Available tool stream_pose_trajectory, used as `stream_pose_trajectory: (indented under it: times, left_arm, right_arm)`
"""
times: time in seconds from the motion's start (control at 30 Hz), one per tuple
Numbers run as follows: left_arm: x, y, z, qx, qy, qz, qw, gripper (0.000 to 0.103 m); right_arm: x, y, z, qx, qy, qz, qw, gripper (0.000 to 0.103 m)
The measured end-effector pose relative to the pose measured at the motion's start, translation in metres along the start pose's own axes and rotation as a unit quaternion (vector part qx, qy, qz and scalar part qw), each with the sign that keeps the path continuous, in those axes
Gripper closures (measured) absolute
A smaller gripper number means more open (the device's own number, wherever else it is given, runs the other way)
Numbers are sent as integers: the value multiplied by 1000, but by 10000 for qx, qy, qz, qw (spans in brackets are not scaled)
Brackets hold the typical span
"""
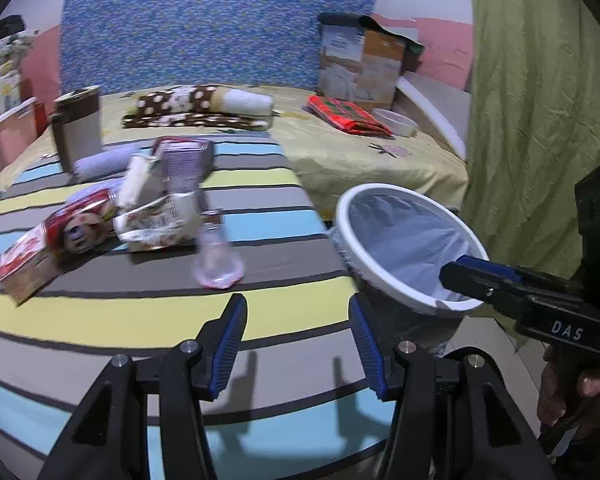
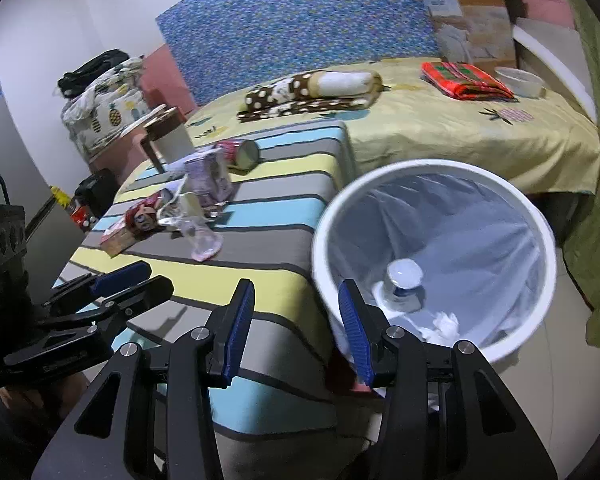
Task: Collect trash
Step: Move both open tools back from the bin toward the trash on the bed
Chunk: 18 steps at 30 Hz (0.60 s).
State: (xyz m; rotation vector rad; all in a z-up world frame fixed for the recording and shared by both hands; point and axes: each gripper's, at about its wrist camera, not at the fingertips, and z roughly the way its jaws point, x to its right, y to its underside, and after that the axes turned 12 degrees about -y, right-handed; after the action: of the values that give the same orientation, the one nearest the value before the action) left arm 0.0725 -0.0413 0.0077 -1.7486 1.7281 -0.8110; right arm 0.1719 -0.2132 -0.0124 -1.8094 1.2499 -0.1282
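Trash lies in a heap on the striped cloth (image 1: 260, 332): a clear plastic bottle (image 1: 216, 258), crumpled wrappers (image 1: 160, 224), a red snack box (image 1: 28, 264) and a purple carton (image 1: 184, 164). My left gripper (image 1: 298, 344) hovers open over the cloth just short of the bottle, nothing between its blue pads. A white bin (image 2: 540, 220) with a clear liner stands off the cloth's right corner. It holds a white-capped bottle (image 2: 404, 284) and crumpled tissue (image 2: 444, 324). My right gripper (image 2: 296, 332) is open and empty at the bin's near-left rim. The same bottle (image 2: 202, 240) shows in the right wrist view.
Behind lies a bed with a yellow sheet (image 1: 360, 152), a polka-dot blanket roll (image 1: 196, 106), a folded red-green cloth (image 1: 348, 116), a white bowl (image 1: 396, 122) and a cardboard box (image 1: 360, 64). A brown-and-white container (image 1: 78, 128) stands far left. A green curtain (image 1: 540, 100) hangs at right.
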Motion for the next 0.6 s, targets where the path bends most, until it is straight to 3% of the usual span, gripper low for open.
stream_pose_trajectory:
  times: [0.6]
  left_arm:
    - [-93, -8, -2, 165, -854, -558, 9946, 48]
  right_arm:
    - [-50, -27, 36, -130, -352, -646, 9972, 56]
